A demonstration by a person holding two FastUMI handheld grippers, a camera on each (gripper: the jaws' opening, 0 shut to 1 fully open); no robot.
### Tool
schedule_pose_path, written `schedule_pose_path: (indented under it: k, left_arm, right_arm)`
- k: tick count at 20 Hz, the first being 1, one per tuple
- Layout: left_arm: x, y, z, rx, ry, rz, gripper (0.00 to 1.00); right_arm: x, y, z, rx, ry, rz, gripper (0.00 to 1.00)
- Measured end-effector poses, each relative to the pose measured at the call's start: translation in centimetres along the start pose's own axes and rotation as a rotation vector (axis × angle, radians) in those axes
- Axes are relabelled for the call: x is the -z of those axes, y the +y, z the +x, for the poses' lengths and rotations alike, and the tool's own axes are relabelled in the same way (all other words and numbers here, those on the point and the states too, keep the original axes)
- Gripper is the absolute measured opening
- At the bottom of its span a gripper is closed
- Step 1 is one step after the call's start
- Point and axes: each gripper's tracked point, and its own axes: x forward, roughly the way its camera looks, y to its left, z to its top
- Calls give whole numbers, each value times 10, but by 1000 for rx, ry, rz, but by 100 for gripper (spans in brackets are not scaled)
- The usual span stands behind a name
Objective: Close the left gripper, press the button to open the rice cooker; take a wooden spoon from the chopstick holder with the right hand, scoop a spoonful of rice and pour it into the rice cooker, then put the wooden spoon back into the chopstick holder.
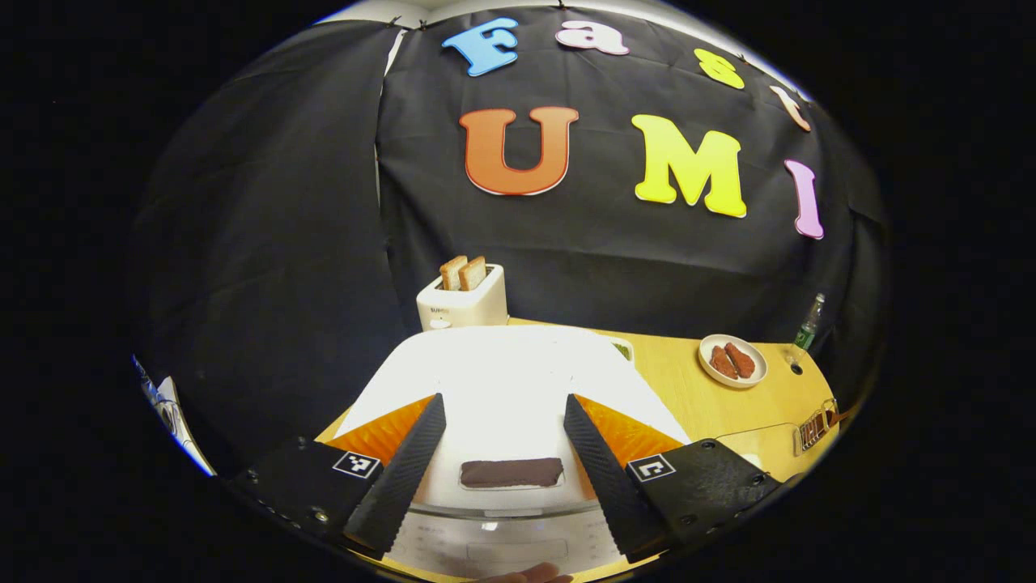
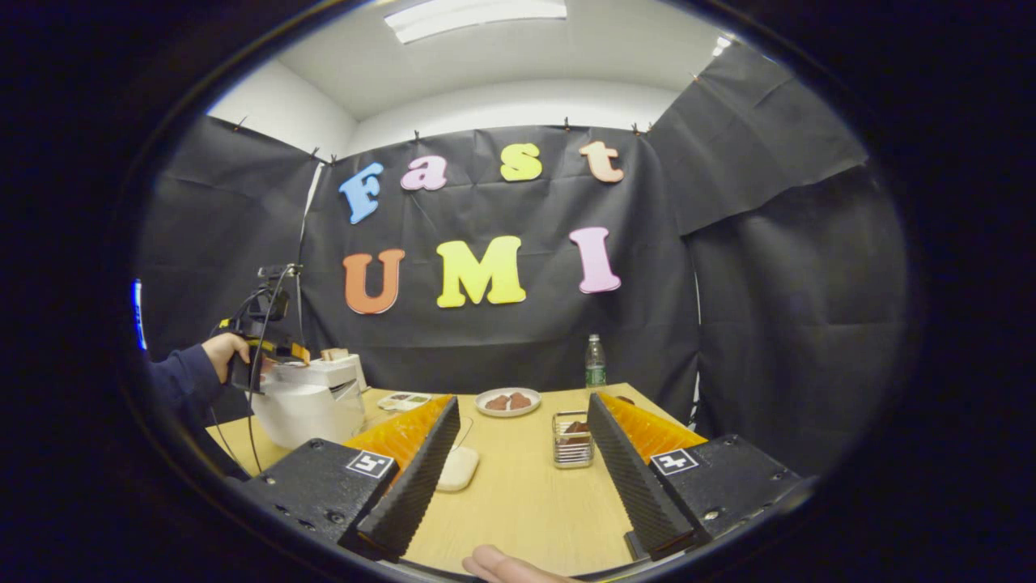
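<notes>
Wooden table point(image 2: 518, 494); rice cooker's point(image 1: 502, 380) button point(image 1: 511, 473) lies crosswise.

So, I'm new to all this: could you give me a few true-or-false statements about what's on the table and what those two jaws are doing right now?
1. The left gripper has its jaws spread apart above the white rice cooker. True.
2. The rice cooker's lid is up. False: it is down.
3. The toaster behind the cooker holds two slices of bread. True.
4. The right gripper is clamped on a wooden spoon. False: its jaws are open and hold nothing.
5. A green-labelled bottle stands upright near the back of the wooden table. True.
6. The round plate is bare. False: reddish-brown pieces of food lie on it.
</notes>
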Motion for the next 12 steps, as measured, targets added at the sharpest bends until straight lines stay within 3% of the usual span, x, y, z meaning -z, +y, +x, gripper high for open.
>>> schedule_pose_path:
  k: [12]
  left_arm:
    - [19, 0, -5, -4, -17, 18, 97]
  right_arm:
    - [13, -12, -14, 11, 33, 26, 99]
